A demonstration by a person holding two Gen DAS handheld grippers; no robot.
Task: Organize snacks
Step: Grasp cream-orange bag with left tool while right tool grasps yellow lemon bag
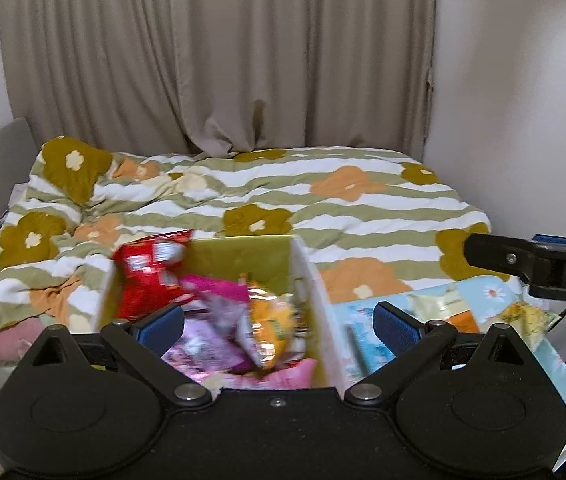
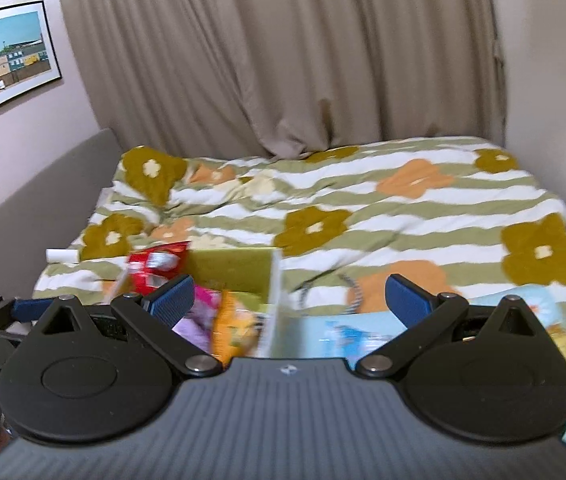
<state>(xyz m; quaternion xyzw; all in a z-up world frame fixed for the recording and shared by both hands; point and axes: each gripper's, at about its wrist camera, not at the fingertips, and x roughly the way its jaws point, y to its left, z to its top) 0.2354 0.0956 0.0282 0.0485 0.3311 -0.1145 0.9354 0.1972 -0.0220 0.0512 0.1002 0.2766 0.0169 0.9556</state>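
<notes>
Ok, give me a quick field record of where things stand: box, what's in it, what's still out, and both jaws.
box: white box with yellow-green inside, on the floral duvet
contents: red bag, pink packets, orange packet
outside box: yellow snack packet on the light blue sheet, right of the box
left gripper: jaws open, empty, above the box
right gripper: jaws open, empty
image: contents blurred

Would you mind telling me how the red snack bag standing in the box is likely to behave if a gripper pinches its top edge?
The red snack bag looks like thin crinkled film, so it would probably flex rather than stay stiff. It seems puffy, so likely light for its size. Its glossy surface may slip between the pads, and it leans against the box wall, so may flop.
</notes>
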